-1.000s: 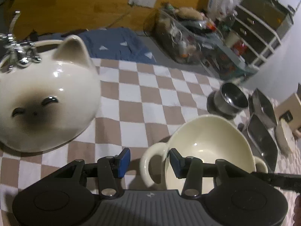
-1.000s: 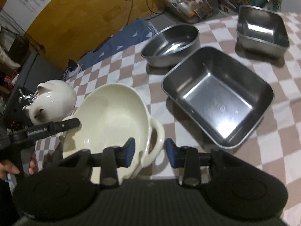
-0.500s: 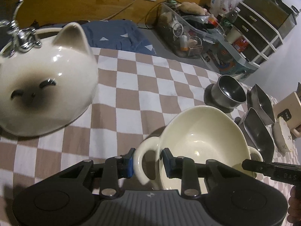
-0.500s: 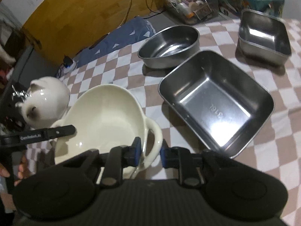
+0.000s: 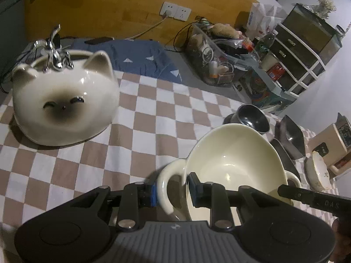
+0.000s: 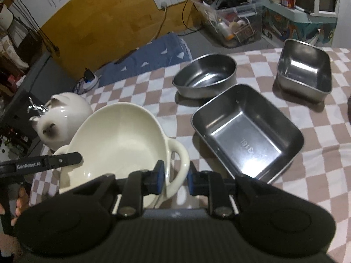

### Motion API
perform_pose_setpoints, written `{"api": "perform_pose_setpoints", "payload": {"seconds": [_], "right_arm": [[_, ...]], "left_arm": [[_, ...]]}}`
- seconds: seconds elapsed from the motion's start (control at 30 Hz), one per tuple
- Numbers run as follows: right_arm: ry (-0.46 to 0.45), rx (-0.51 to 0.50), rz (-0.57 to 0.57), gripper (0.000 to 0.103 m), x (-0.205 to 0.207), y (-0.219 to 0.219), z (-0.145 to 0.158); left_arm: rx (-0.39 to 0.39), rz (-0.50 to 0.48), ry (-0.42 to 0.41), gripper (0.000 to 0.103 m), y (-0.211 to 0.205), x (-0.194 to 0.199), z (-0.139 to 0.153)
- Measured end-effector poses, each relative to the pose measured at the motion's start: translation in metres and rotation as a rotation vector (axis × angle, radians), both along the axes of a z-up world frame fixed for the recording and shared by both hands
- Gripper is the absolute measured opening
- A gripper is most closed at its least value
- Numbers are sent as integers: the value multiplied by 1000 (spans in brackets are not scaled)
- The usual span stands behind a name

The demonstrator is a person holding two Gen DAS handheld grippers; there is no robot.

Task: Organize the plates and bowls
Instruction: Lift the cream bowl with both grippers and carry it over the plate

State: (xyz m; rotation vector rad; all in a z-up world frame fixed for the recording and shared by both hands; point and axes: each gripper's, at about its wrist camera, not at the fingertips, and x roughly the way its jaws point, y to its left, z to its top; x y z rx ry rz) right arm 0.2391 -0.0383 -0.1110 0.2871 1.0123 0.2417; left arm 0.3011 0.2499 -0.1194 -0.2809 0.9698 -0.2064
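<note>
My jaws: black fingers, blue pads (image 5: 153, 194). Two-handled bowl (image 5: 232, 160): plain cream, glossy. Bench cloth (image 5: 153, 118): brown-and-white check. Cat-shaped pot (image 5: 63, 100): white, dark brown smudge on the face, black eye lines, silver fitting on top. Oval bowl (image 6: 205, 74), large rectangular tray (image 6: 248, 129) and small square tray (image 6: 305, 68): bare silver steel. Small dish (image 5: 318, 172) at the bench edge: off-white with a dark sprig pattern. Fabric (image 5: 140, 57) behind the bench: blue with white triangles. Wall panel (image 5: 122, 6): orange-brown wood; sockets (image 5: 175, 11) white.
</note>
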Motion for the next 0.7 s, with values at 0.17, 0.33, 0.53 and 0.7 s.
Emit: {"api": "perform_pose_setpoints", "payload": {"seconds": [0.17,0.33,0.53,0.7], "right_arm": [[-20,9,-4,25,-17,-6,19],[-47,18,-9,25,-43,-14,38],[-69,22,-19,25,-73,-22,56],[-88,23,-26,25,-95,-26,66]], "left_arm": [[7,-11,-30,29,-8,-21,20],[2,-10,-61,27,-15,-46,40],[4,-9,-83,27,-25,-75,57],[-5,14,-103,27,-31,-99,67]]}}
